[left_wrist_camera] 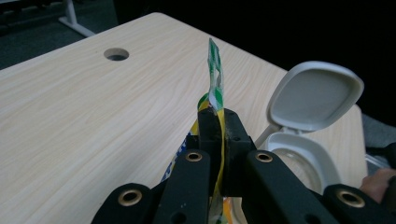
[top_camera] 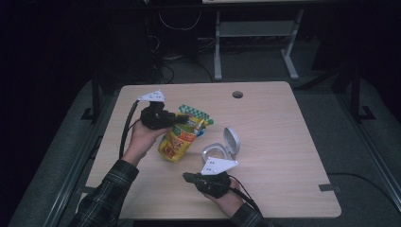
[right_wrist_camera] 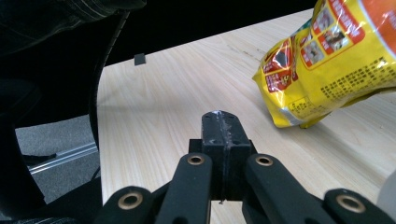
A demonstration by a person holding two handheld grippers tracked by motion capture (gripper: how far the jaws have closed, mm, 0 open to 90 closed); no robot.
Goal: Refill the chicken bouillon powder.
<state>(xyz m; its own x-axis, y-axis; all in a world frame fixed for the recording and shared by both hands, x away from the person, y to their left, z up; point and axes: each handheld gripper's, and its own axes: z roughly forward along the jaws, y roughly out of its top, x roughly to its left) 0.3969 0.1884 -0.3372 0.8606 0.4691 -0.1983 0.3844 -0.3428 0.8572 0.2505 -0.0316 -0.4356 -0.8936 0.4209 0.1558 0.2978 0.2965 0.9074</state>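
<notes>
The left gripper (left_wrist_camera: 218,122), jaws clenched on the yellow snack pouch (top_camera: 182,138) at its flat top seal, holds this light, crinkly, slippery bag at the open container's (top_camera: 222,147) nine o'clock, while the right gripper (right_wrist_camera: 223,125) is clamped empty.

Open-lidded container (top_camera: 222,149) blocks the middle; far-right table (top_camera: 283,123) lies free

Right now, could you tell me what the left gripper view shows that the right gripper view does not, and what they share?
Left gripper view: the left hand-held gripper clamps the yellow snack bag by its green-and-white top edge; beside it a white container has its flip lid open, and there is a round hole in the table.

Right gripper view: the right hand-held gripper, shut on nothing, and the bag's printed lower end, close above the tabletop.

Both: the bag and the light wooden table.
</notes>
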